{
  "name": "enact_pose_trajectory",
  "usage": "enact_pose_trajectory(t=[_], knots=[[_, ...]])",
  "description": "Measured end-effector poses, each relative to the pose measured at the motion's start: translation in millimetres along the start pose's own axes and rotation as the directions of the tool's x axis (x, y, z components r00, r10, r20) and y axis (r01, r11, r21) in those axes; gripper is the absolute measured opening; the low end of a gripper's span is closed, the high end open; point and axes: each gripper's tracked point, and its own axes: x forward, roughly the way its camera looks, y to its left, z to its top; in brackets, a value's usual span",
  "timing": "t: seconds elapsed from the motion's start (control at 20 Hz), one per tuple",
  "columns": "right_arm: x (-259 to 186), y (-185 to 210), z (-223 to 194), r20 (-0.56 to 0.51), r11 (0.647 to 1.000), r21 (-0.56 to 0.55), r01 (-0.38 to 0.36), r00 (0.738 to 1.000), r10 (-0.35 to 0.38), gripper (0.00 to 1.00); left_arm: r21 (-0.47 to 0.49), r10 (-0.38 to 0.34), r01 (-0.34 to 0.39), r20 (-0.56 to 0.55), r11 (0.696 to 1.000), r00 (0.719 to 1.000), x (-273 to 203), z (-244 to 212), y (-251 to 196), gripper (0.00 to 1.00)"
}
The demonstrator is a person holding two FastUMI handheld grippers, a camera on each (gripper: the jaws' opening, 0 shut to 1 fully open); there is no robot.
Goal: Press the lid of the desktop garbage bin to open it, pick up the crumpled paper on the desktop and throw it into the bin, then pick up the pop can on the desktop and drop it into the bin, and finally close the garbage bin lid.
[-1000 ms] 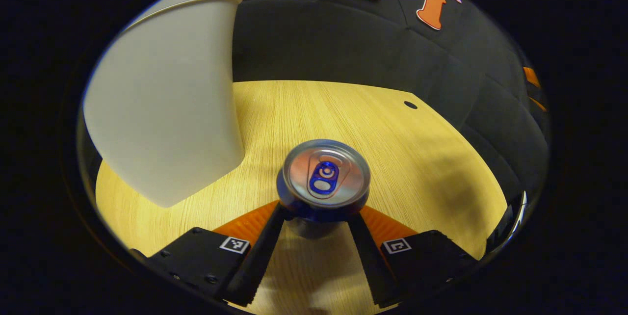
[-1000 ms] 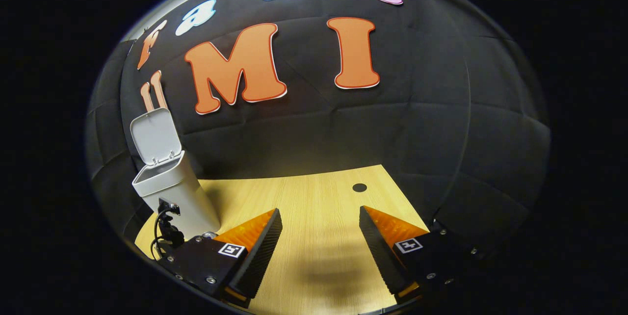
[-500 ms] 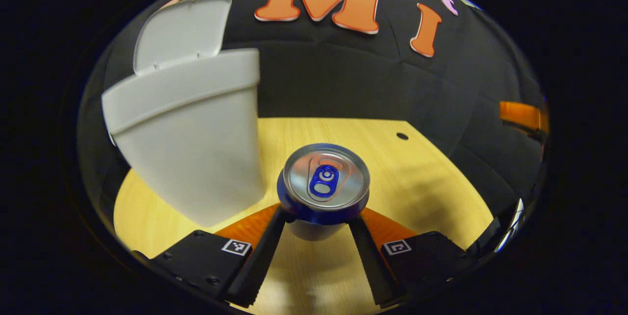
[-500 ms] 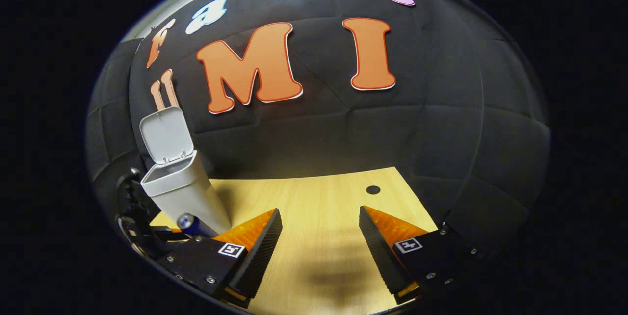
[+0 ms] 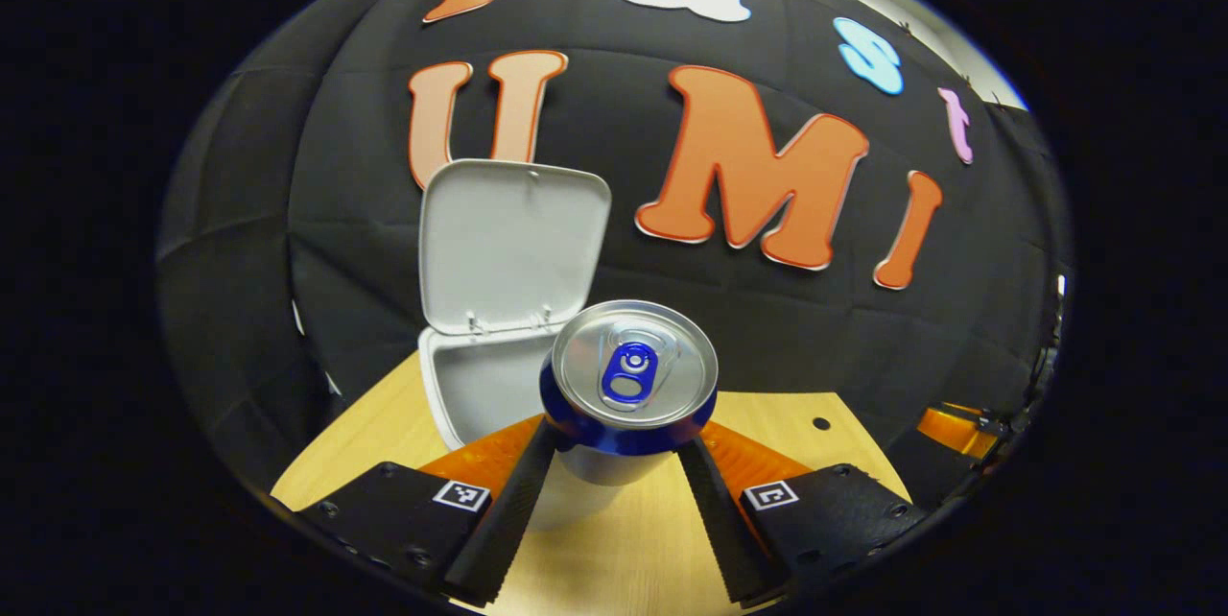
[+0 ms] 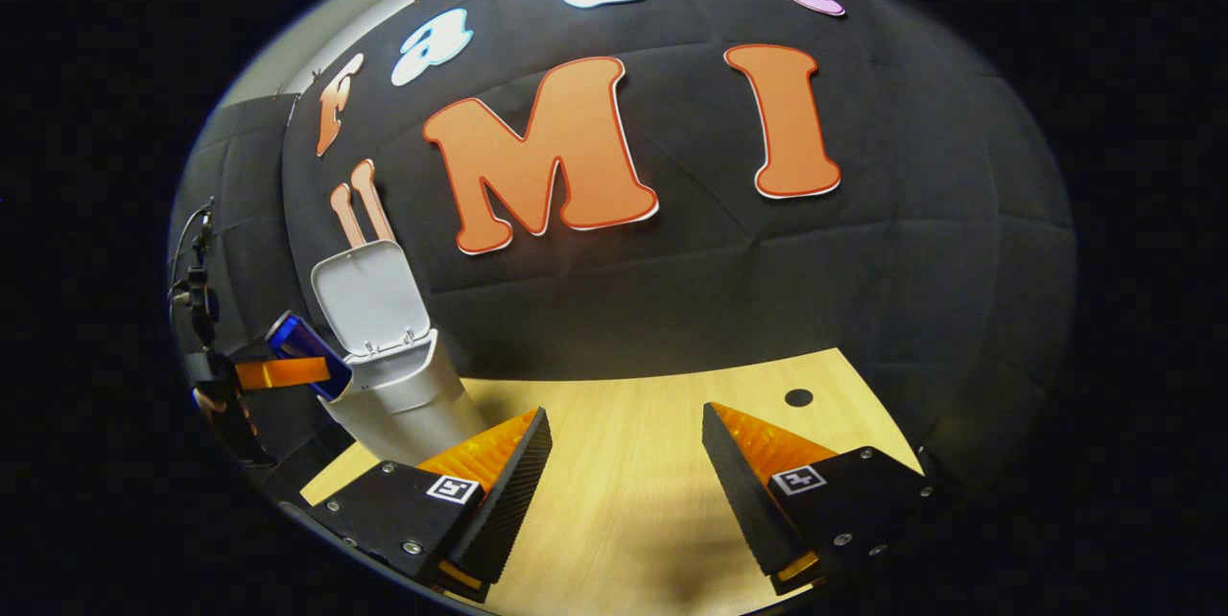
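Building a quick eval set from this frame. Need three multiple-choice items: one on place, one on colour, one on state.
1. Where is the can?
A. lying on the table
B. held in the left gripper, near the bin's open top
C. inside the bin

2. What colour is the can's pull tab?
A. blue
B. red
C. green

3. How is the bin's lid?
A. shut
B. taken off
C. standing open

Key: 1 B, the left gripper has a finger on each side of the can, off the table by the bin. 2 A, the tab shows blue. 3 C, the lid stands upright on its hinge.
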Motion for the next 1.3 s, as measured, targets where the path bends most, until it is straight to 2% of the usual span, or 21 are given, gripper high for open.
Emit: enact_pose_trajectory(t=[0.15, 0.3, 0.4, 0.55, 0.7, 0.8, 0.9, 1.05, 1.15, 1.3], knots=[[1.9, 2.4, 2.7, 0.005, 1.000, -0.011, 0.009, 1.000, -0.009, 0.95, -0.005, 0.059, -0.059, -0.009, 0.998, 0.998, 42.4, 23.3, 26.2, 0.81], [0.6, -5.0, 3.7, 0.007, 0.999, -0.005, 0.034, 0.999, -0.034, 0.95, 0.032, 0.098, -0.096, -0.086, 0.995, 0.991, 77.3, 5.4, 44.4, 0.81], [-0.6, -11.8, 3.8, 0.010, 0.998, -0.001, 0.057, 0.998, -0.057, 0.95, 0.023, 0.090, -0.088, -0.141, 0.996, 0.986, 91.4, -11.3, 46.3, 0.81], [0.4, -22.5, -0.4, -0.003, 0.996, 0.013, 0.088, 0.996, -0.088, 0.95, -0.007, 0.071, -0.073, -0.167, 0.997, 0.983, 99.5, -20.3, 43.5, 0.84], [3.1, -28.1, -4.9, -0.016, 0.994, 0.022, 0.106, 0.994, -0.105, 0.95, -0.005, 0.047, -0.048, -0.177, 0.999, 0.983, 102.6, -23.5, 35.5, 0.87], [5.8, -28.7, -6.2, -0.023, 0.994, 0.023, 0.108, 0.994, -0.107, 0.95, -0.009, 0.037, -0.039, -0.171, 0.999, 0.985, 101.4, -22.0, 30.1, 0.94], [7.9, -26.7, -7.4, -0.026, 0.995, 0.022, 0.102, 0.994, -0.101, 0.95, -0.031, 0.022, -0.027, -0.162, 0.999, 0.987, 98.7, -20.3, 24.4, 0.95], [11.4, -23.3, -11.8, -0.041, 0.996, 0.015, 0.092, 0.995, -0.091, 0.95, -0.044, 0.031, -0.036, -0.095, 0.998, 0.995, 88.5, -0.3, 22.9, 0.95], [13.3, -22.2, -12.6, -0.049, 0.996, 0.018, 0.084, 0.995, -0.083, 0.95, -0.051, 0.063, -0.063, 0.002, 0.997, 0.998, 77.5, 31.1, 28.3, 0.94], [14.5, -20.0, -11.4, -0.048, 0.997, 0.028, 0.068, 0.997, -0.067, 0.94, -0.133, 0.084, -0.065, 0.137, 0.989, 0.987, 57.4, 89.6, 34.6, 0.94]])
